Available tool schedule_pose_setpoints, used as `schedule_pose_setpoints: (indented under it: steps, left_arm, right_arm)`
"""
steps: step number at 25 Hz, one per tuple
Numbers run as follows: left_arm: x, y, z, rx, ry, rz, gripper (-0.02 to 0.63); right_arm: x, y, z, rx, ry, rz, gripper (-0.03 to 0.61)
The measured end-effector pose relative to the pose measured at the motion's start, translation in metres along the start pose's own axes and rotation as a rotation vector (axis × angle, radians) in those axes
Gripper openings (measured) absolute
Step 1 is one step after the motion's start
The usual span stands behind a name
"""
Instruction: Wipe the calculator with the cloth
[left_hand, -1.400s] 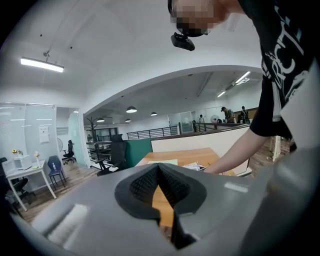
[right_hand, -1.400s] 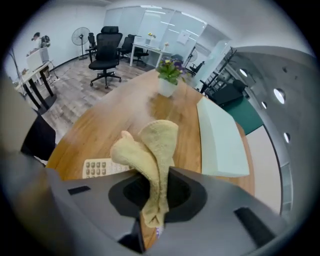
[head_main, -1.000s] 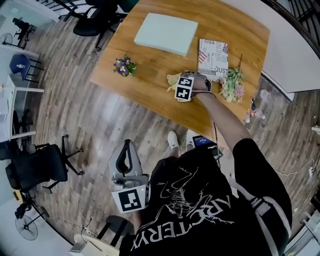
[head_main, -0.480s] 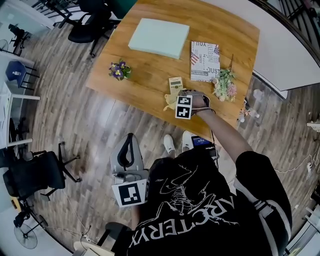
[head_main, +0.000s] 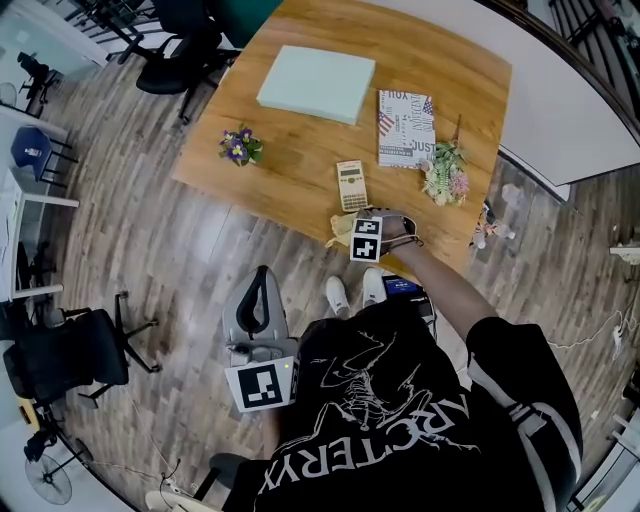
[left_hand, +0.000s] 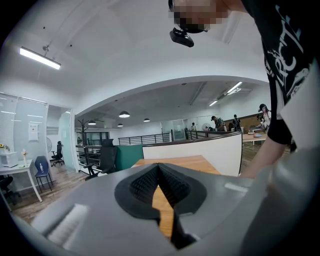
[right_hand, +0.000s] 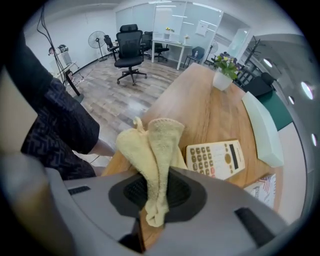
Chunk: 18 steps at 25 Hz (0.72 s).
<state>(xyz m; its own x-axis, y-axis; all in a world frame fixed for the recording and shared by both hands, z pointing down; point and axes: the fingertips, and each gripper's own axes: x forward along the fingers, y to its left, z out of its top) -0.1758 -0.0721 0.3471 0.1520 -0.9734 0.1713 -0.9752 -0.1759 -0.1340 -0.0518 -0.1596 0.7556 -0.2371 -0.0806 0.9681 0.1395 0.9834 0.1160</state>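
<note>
Right tongs (right_hand: 155, 192) clamped on folded yellow cloth (right_hand: 150, 145) at the bench (head_main: 300, 160) near edge. Calculator (right_hand: 216, 158) lies flat, face up, just beside cloth, long axis near-to-far edge, display end toward far edge. Left tongs (left_hand: 159, 185) tips together, empty, off the bench. Grip visible only in right gripper view.

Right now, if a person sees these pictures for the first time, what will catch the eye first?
The yellow cloth stands out most: the right tool is clamped on it, at the near edge of the wooden table. Just beyond it the beige calculator lies uncovered on the table. The left tool hangs empty and shut at the person's side, away from the table.
</note>
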Motion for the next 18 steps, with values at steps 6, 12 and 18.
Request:
schedule_pose_setpoints:
  steps: [6, 12, 18]
  left_arm:
    - [0.001, 0.005, 0.003, -0.014, -0.036, -0.011, 0.011]
    - [0.022, -0.010, 0.017, 0.001, -0.083, -0.094, 0.011]
    - [0.034, -0.023, 0.021, -0.005, -0.036, -0.150, 0.011]
  right_arm:
    - [-0.088, -0.023, -0.001, 0.365, -0.273, -0.118, 0.057]
    - [-0.238, -0.050, -0.035, 0.474, -0.486, -0.398, 0.057]
    - [-0.368, -0.047, -0.038, 0.498, -0.739, -0.657, 0.057]
